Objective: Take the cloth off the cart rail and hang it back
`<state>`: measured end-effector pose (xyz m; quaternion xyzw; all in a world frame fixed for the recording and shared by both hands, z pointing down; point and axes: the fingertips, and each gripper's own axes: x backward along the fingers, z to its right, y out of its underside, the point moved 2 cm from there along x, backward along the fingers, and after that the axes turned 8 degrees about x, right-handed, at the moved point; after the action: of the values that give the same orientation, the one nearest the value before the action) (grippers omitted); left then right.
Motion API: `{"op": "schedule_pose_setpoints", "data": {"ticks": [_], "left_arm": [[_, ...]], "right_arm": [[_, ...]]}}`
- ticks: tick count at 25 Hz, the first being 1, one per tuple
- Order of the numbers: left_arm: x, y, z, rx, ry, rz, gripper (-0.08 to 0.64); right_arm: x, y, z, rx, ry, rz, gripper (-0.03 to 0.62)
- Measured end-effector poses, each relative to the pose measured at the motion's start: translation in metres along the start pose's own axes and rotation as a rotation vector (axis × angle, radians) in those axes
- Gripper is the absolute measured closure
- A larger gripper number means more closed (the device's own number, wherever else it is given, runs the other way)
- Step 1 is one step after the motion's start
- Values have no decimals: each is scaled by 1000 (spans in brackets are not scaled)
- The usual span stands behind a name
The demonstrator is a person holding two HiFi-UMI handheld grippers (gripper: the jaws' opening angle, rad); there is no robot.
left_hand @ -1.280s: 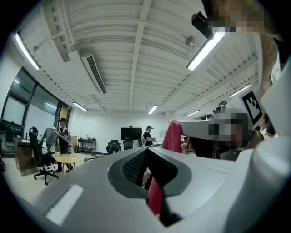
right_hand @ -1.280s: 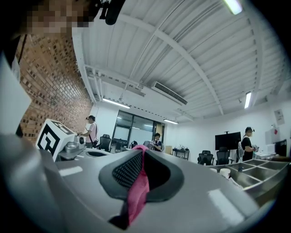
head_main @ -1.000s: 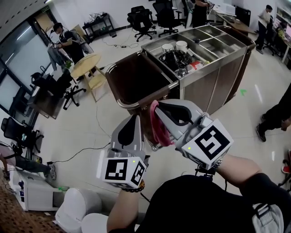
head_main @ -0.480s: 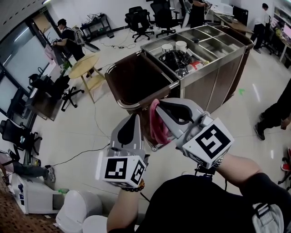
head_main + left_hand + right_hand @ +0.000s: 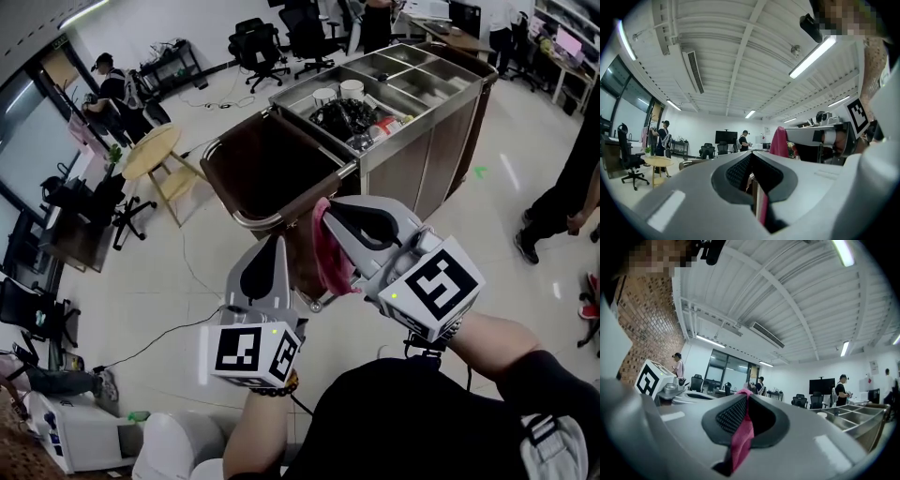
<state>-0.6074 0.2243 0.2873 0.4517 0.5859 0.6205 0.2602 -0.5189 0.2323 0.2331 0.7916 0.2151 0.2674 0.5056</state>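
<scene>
Cannot trace the lower end of the cloth (image 5: 330,258) in the head view: hidden behind the body of the right gripper (image 5: 328,211). Cannot follow the cart rail (image 5: 258,225) where it passes behind the left gripper (image 5: 274,246) and the cloth, nor tell whether cloth and rail touch. Unable to identify the dark tangle (image 5: 347,114) in the top of the cart (image 5: 412,159): too small. Found only the legs of a bystander (image 5: 567,187), cut off by the right edge. Found a white rounded object (image 5: 176,445) clipped by the bottom edge. In the right gripper view, cannot see the cloth's tail below the jaw base.
</scene>
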Motion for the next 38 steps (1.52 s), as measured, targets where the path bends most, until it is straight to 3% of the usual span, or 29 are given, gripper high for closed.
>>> {"op": "schedule_pose_setpoints", "data": {"ticks": [7, 13, 21, 26, 38], "left_arm": [[-12, 10, 5, 41, 75, -8, 558], [-46, 20, 36, 51, 147, -27, 558], [-120, 38, 126, 51, 262, -59, 557], [-163, 39, 193, 58, 333, -73, 558], [-261, 86, 339, 61, 455, -111, 558]], "right_arm": [[8, 9, 6, 20, 71, -45, 578], [33, 17, 36, 32, 123, -52, 578], [109, 27, 119, 23, 244, -95, 578], [163, 23, 157, -131, 301, -179, 578], [286, 49, 268, -141, 419, -190, 578]]}}
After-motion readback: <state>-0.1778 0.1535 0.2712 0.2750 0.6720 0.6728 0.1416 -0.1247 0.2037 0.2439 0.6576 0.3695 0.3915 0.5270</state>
